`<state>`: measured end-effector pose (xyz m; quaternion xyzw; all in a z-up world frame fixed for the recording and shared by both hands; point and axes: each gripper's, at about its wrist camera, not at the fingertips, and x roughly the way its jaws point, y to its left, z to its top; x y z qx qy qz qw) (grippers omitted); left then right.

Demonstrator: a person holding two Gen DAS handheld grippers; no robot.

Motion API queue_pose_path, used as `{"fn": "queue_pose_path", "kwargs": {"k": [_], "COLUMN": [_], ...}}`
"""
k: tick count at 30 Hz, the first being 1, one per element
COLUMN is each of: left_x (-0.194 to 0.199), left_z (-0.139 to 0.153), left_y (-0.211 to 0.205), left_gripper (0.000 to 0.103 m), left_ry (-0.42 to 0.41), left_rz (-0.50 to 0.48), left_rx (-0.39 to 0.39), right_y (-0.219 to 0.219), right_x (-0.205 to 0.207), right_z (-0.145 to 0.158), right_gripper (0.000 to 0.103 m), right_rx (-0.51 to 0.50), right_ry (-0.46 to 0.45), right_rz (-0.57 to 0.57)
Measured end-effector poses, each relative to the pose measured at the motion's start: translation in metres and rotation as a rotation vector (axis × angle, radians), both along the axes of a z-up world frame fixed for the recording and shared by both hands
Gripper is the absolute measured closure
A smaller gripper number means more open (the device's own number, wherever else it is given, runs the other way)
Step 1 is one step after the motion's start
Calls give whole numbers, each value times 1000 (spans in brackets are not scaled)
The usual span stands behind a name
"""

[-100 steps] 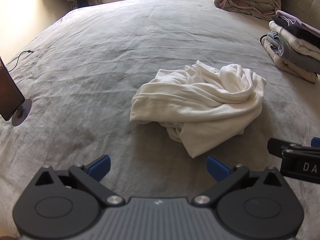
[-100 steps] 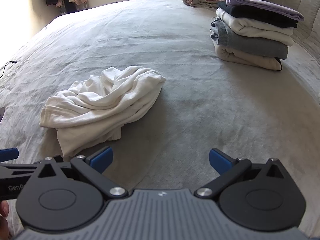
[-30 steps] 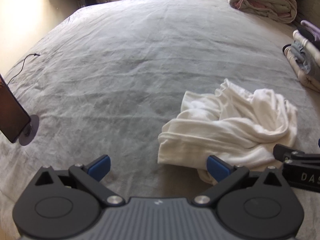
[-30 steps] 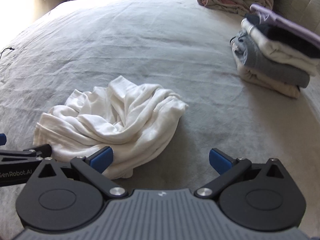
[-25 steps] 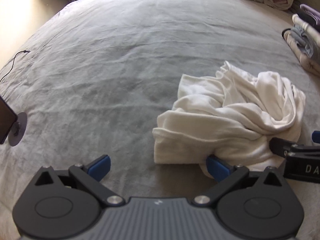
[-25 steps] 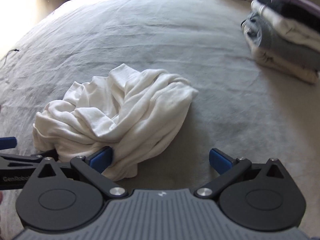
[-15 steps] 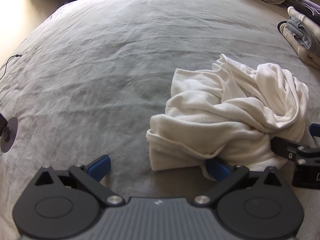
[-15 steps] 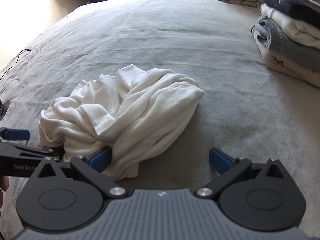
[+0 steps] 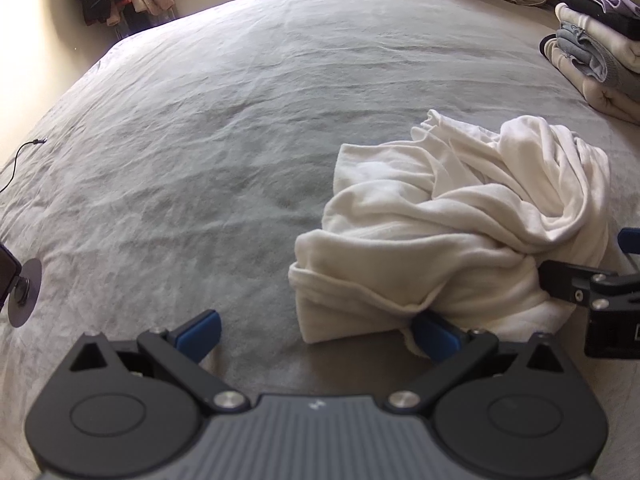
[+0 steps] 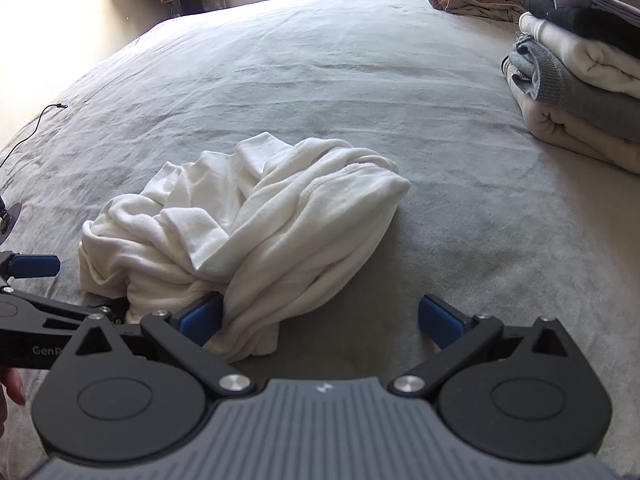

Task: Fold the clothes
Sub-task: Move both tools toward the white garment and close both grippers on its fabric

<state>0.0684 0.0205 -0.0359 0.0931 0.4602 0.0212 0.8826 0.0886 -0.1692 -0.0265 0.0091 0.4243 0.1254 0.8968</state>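
A wide grey bedspread carries a crumpled white cotton garment in a loose heap near its front edge, well apart from the stack of folded clothes in cream, grey, black and lilac at the far right. The left gripper sits low at the heap's near left edge with its blue-tipped fingers spread wide, the right-hand tip touching the cloth. The right gripper sits low at the heap's near right, fingers equally wide apart, its left tip pressed against the fabric.
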Motion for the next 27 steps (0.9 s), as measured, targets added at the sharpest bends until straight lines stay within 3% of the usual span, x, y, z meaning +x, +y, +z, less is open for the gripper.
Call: {"fn": "queue_pose_path", "kwargs": {"k": [20,27], "left_x": [0,1], "left_z": [0,11], "left_y": [6,21], "left_gripper": [0,1], "left_ry": [12,23], "left_rz": [38,27], "left_rx": [-50,-124], "right_y": [-1,-9], "right_x": [-4,-6], "right_z": [-1,17], "right_gripper": [0,0], "right_rx": [16,55], "right_ry": [-32,-9], "right_rz": [-14,-35]}}
